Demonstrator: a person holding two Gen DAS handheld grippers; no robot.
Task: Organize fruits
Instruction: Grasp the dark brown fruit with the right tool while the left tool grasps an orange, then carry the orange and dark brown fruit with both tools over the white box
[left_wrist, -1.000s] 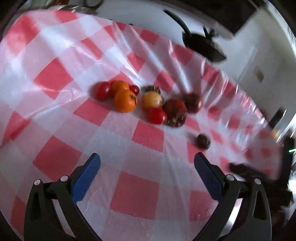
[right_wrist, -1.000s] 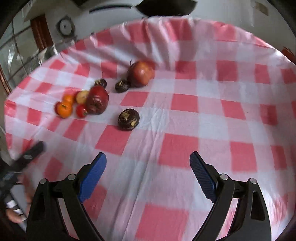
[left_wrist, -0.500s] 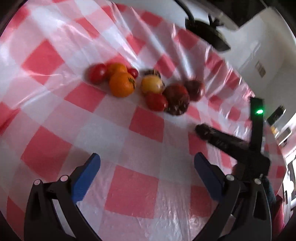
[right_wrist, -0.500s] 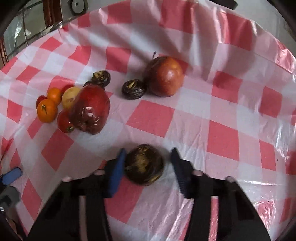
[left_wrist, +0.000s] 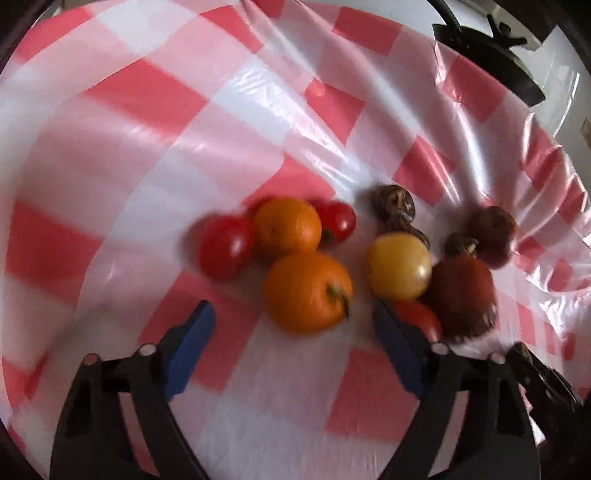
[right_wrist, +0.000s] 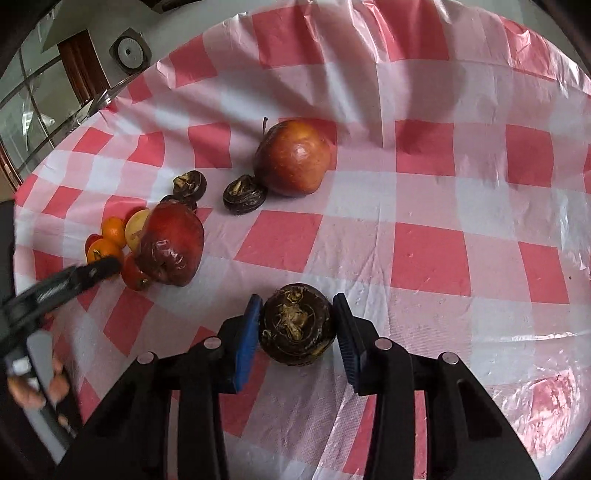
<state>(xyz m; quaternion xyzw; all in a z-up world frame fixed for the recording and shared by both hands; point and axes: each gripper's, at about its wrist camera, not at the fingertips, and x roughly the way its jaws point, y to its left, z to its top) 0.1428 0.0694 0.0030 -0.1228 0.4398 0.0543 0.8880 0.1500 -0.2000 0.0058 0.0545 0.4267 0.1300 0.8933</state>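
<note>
Right gripper (right_wrist: 295, 325): jaws clamped on the dark round fruit (right_wrist: 295, 325), near side of the bench (right_wrist: 461, 206) from the apple (right_wrist: 291, 157). Left gripper (left_wrist: 291, 332): jaws apart, have just been closing, nothing between; nearer orange (left_wrist: 308, 291) lies just ahead, centred.

The left gripper (left_wrist: 291, 325) is being brought in close over the fruit cluster, so that the nearer orange (left_wrist: 307, 292) is now lying just ahead of its blue fingers (left_wrist: 192, 343), whose jaws have just been closing with nothing pressed between them. The dark round fruit (right_wrist: 296, 324), lying free a second ago, is now being clamped by the right gripper (right_wrist: 296, 332).
</note>
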